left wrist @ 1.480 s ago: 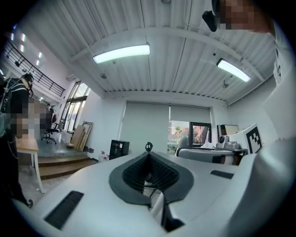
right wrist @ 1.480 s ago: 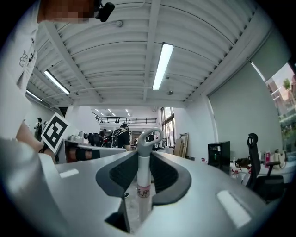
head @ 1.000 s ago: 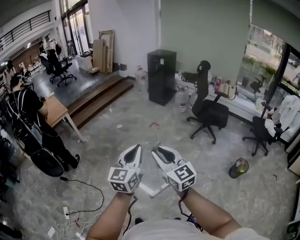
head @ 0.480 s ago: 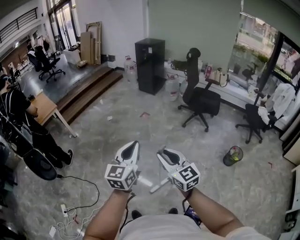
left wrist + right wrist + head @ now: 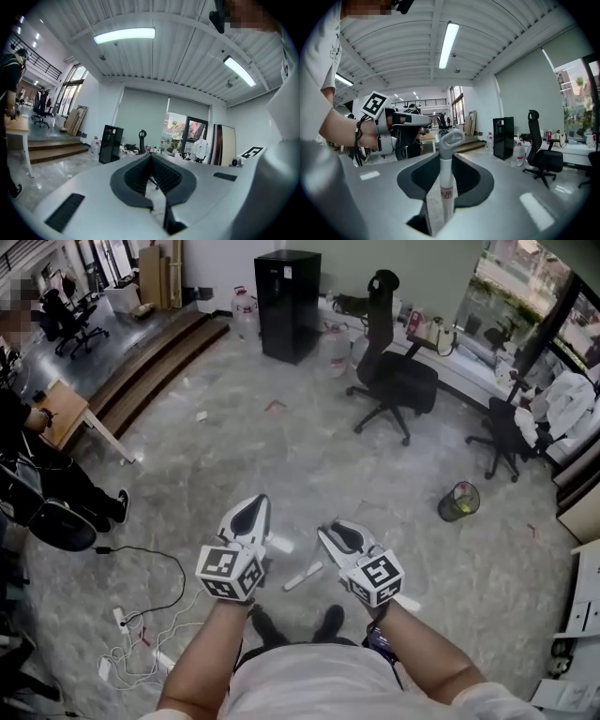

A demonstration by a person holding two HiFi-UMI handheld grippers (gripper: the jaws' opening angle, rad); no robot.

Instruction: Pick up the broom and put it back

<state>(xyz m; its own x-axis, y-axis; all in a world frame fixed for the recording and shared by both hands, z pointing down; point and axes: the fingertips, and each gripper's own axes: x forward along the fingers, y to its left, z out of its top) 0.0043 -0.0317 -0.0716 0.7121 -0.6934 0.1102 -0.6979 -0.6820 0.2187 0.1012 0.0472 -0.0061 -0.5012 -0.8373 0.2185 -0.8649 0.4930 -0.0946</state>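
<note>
Right gripper [image 5: 336, 538] jaws clamped on white broom handle [image 5: 446, 176], grey loop end [image 5: 452, 139] past tips. Left gripper [image 5: 248, 517] jaws closed together, empty. Grey floor [image 5: 281, 456] below.

The broom [image 5: 446, 187] has a white tubular handle with a grey hanging loop [image 5: 452, 138] at its end and a small red-printed label [image 5: 446, 192] on the shaft. The handle is clamped between the right claw [image 5: 330, 536] jaws, with the loop projecting past the tips.

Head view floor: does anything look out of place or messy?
Yes. A red scrap and a white scrap litter the floor, and tangled cables sprawl loose at lower left, a likely trip hazard.
</note>
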